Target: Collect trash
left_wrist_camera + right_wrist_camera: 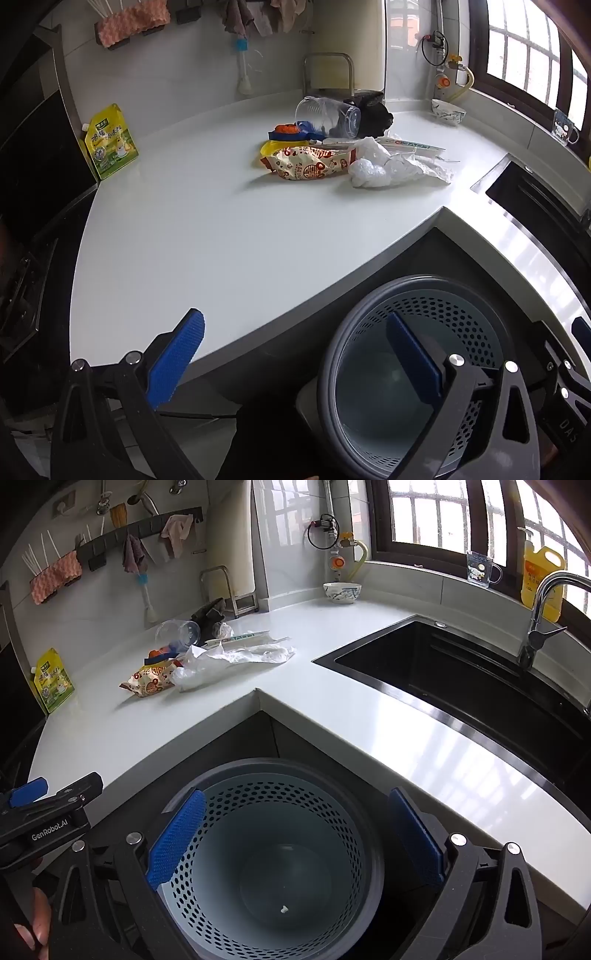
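Trash heap lies ahead on the counter; both grippers empty, wide, low over the bin.

Left wrist view: left gripper spread wide, nothing between its pads; the trash pile sits on the white counter, well ahead and slightly right of the fingers; snack wrapper nearest, its long axis running left to right across the approach; crumpled white plastic bag touching its right end; toppled clear cup behind; perforated bin below the counter corner, under the right finger.

Right wrist view: right gripper equally wide and empty, directly above the bin; pile well ahead and to the left; judgement: left gripper has the straighter line to the wrapper, right gripper to the bag.
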A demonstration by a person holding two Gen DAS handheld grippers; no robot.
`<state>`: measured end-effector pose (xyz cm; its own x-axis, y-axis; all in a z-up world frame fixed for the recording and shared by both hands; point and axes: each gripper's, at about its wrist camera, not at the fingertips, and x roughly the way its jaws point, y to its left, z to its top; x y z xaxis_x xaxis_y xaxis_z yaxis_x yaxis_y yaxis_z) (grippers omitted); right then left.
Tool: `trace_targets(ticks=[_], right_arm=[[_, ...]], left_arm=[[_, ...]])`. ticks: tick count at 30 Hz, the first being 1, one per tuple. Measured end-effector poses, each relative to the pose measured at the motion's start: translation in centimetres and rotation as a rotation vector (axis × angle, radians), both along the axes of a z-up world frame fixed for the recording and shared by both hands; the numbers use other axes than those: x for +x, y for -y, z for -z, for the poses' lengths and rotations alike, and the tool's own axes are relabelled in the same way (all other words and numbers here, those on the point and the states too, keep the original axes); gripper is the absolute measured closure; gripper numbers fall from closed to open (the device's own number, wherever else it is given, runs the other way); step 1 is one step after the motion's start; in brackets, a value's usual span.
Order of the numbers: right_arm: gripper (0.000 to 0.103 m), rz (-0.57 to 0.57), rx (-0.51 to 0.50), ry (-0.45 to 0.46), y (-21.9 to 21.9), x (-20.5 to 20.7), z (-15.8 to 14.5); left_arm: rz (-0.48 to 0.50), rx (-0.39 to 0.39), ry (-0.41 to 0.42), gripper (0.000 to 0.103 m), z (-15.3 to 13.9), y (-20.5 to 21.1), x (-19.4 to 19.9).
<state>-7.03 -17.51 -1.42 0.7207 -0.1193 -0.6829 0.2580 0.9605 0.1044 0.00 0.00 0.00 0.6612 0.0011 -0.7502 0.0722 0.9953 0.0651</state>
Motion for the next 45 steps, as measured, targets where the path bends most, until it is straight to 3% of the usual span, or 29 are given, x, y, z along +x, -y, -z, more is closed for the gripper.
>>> trace_targets(ticks=[45], right_arm=[[0.008,0.005,-0.009,0.006,0.7,-0.2,-0.5]], left_arm=[[0.002,0.030,0.017,0.006,-0.5,0.1,-0.2]])
